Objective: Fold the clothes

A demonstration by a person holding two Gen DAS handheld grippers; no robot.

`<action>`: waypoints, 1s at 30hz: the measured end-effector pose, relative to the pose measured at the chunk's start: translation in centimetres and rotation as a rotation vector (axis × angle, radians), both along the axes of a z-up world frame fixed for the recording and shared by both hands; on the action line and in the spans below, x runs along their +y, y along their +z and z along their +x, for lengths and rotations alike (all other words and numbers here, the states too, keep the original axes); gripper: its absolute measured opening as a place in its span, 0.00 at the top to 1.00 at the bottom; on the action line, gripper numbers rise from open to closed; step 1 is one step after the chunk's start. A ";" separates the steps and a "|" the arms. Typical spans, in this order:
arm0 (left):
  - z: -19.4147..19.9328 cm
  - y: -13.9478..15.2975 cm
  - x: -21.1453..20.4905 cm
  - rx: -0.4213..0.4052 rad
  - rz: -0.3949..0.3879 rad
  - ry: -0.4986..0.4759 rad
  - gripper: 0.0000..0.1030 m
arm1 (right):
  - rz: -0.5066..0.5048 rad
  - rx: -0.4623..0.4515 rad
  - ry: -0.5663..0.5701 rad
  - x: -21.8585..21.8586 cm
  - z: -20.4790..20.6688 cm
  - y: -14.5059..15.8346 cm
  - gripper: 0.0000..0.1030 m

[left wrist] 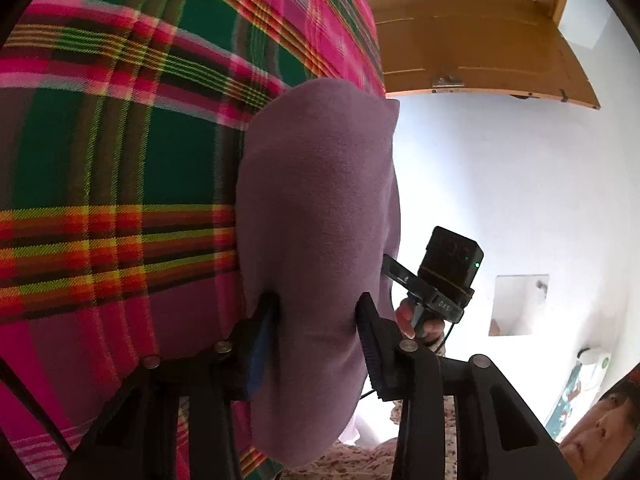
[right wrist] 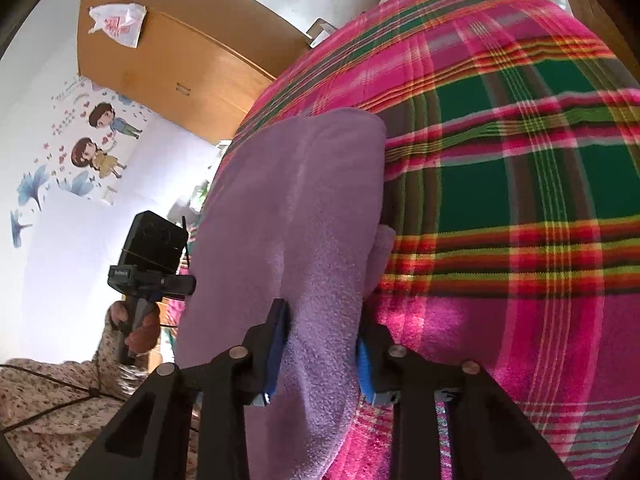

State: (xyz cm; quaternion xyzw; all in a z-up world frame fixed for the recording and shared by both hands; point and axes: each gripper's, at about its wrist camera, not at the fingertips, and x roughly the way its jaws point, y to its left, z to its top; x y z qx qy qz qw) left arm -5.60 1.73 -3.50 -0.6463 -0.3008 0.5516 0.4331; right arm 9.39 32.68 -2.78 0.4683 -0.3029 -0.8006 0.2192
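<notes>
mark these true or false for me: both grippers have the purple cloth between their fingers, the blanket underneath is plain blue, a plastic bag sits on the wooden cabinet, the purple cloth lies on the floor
1. Both grippers have the purple cloth between their fingers. True: the left gripper and the right gripper each clamp the purple cloth.
2. The blanket underneath is plain blue. False: the blanket is pink, green and yellow plaid.
3. A plastic bag sits on the wooden cabinet. True: the plastic bag lies on the wooden cabinet.
4. The purple cloth lies on the floor. False: it lies on the plaid blanket.

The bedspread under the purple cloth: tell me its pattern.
The bedspread is pink, green, red and yellow plaid, clearest in the right wrist view.
</notes>
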 end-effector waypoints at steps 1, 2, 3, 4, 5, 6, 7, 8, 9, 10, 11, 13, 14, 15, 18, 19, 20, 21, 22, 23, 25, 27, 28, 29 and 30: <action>0.0 0.1 -0.1 0.008 -0.005 0.000 0.62 | 0.011 0.003 0.002 -0.2 0.0 0.1 0.71; 0.0 0.2 -0.2 0.016 -0.010 -0.001 0.63 | 0.019 0.004 0.003 -0.5 -0.2 0.2 0.71; 0.1 0.4 -0.2 0.032 -0.020 -0.003 0.63 | 0.023 0.005 0.003 -0.6 -0.3 0.2 0.72; 0.1 0.7 -0.1 0.048 -0.032 -0.005 0.64 | 0.026 0.007 0.003 -0.7 -0.3 0.2 0.72; 0.2 0.8 0.0 0.060 -0.040 -0.008 0.65 | 0.026 0.008 0.003 -0.7 -0.3 0.1 0.72; 0.3 1.0 0.0 0.073 -0.048 -0.011 0.65 | 0.025 0.009 0.002 -0.6 -0.3 0.1 0.73; 0.3 1.1 0.1 0.083 -0.055 -0.013 0.66 | 0.023 0.011 0.001 -0.6 -0.3 0.0 0.73; 0.3 1.2 0.1 0.087 -0.057 -0.012 0.66 | 0.022 0.014 0.000 -0.5 -0.2 0.0 0.73; 0.3 1.3 0.1 0.091 -0.060 -0.011 0.66 | 0.020 0.015 -0.001 -0.4 -0.1 -0.1 0.74; 0.3 1.3 0.0 0.091 -0.059 -0.010 0.66 | 0.018 0.017 -0.002 -0.2 0.0 -0.1 0.74; 0.3 1.4 -0.1 0.091 -0.059 -0.008 0.66 | 0.016 0.018 -0.003 -0.2 0.1 -0.1 0.74; 0.3 1.6 0.1 0.101 -0.063 -0.007 0.66 | 0.017 0.022 -0.005 0.0 0.2 -0.2 0.75; -0.2 1.3 -0.8 0.105 -0.064 -0.004 0.66 | 0.017 0.023 -0.006 0.0 0.2 -0.2 0.75; -0.2 1.4 -0.9 0.110 -0.066 -0.002 0.66 | 0.018 0.024 -0.008 0.0 0.2 -0.2 0.75; 0.0 1.7 0.3 0.118 -0.076 0.013 0.66 | 0.019 0.032 -0.017 -0.1 0.3 -0.3 0.77; 0.2 1.8 0.8 0.125 -0.080 0.013 0.66 | 0.019 0.036 -0.021 -0.2 0.4 -0.2 0.78; 0.3 1.9 1.3 0.133 -0.083 0.014 0.66 | 0.018 0.039 -0.024 -0.3 0.4 -0.2 0.79; 0.4 2.0 1.8 0.141 -0.086 0.015 0.66 | 0.016 0.041 -0.026 -0.3 0.5 -0.1 0.79; 0.5 2.1 2.0 0.148 -0.089 0.014 0.66 | 0.018 0.043 -0.028 -0.4 0.5 0.0 0.79; 0.6 2.2 2.2 0.155 -0.091 0.013 0.67 | 0.021 0.044 -0.029 -0.5 0.5 0.1 0.80; 0.5 2.3 1.9 0.167 -0.092 0.016 0.68 | 0.026 0.049 -0.031 -0.7 0.6 0.3 0.80; 0.5 2.6 1.8 0.187 -0.083 0.020 0.70 | 0.028 0.054 -0.033 -0.9 0.7 0.6 0.81; 0.5 2.8 1.7 0.190 -0.076 0.022 0.70 | 0.025 0.056 -0.033 -0.9 0.8 0.6 0.81; 0.4 2.8 1.7 0.190 -0.075 0.022 0.70 | 0.020 0.057 -0.035 -0.9 0.8 0.7 0.81; 0.4 2.8 1.7 0.190 -0.074 0.022 0.70 | 0.016 0.058 -0.036 -1.0 0.8 0.8 0.81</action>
